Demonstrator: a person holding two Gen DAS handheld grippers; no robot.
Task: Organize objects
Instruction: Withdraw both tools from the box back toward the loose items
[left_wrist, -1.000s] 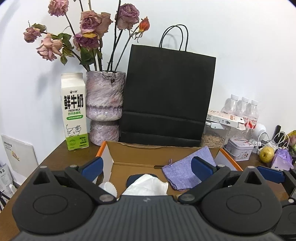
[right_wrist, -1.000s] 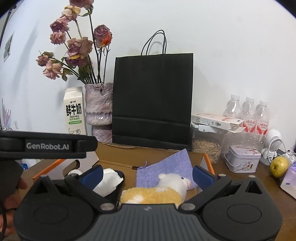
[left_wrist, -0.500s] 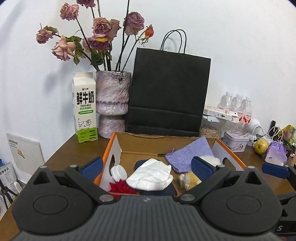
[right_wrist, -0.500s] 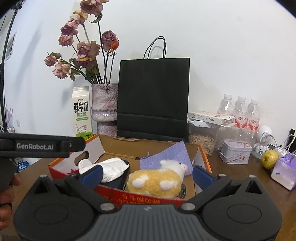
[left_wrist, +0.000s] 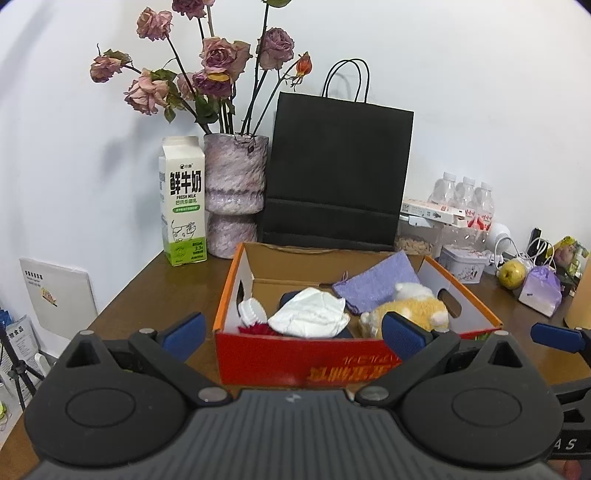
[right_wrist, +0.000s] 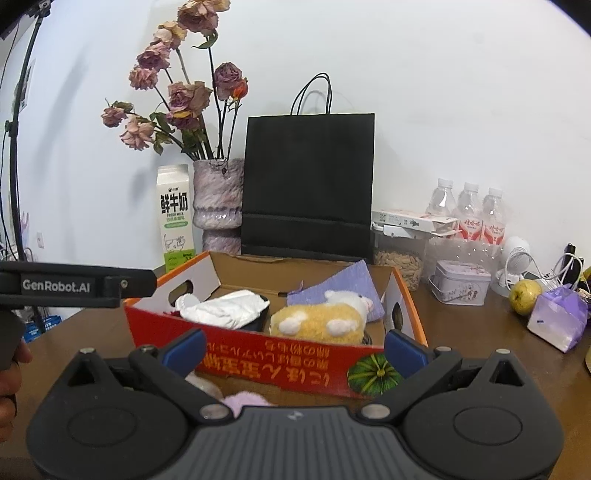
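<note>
A red and orange cardboard box (left_wrist: 317, 363) (right_wrist: 273, 363) sits on the brown table. Inside lie a yellow-and-white plush toy (left_wrist: 410, 308) (right_wrist: 317, 319), a white crumpled cloth (left_wrist: 310, 314) (right_wrist: 225, 306), a purple cloth (left_wrist: 376, 284) (right_wrist: 340, 282) and a white ribbed piece (left_wrist: 251, 312). My left gripper (left_wrist: 291, 332) stands open in front of the box, holding nothing. My right gripper (right_wrist: 293, 349) is open too, before the box's front wall. A pale pink fluffy thing (right_wrist: 243, 400) lies on the table just under the right gripper.
Behind the box stand a black paper bag (left_wrist: 336, 177), a vase of dried roses (left_wrist: 234, 199) and a milk carton (left_wrist: 183, 201). To the right are water bottles (right_wrist: 467, 212), a seed jar (right_wrist: 399, 258), a tin (right_wrist: 460, 282), a pear (right_wrist: 522, 291) and a purple pouch (right_wrist: 557, 319).
Both grippers have pulled back from over the box to in front of it. The box's red front wall has come into sight. The box's contents have not moved.
</note>
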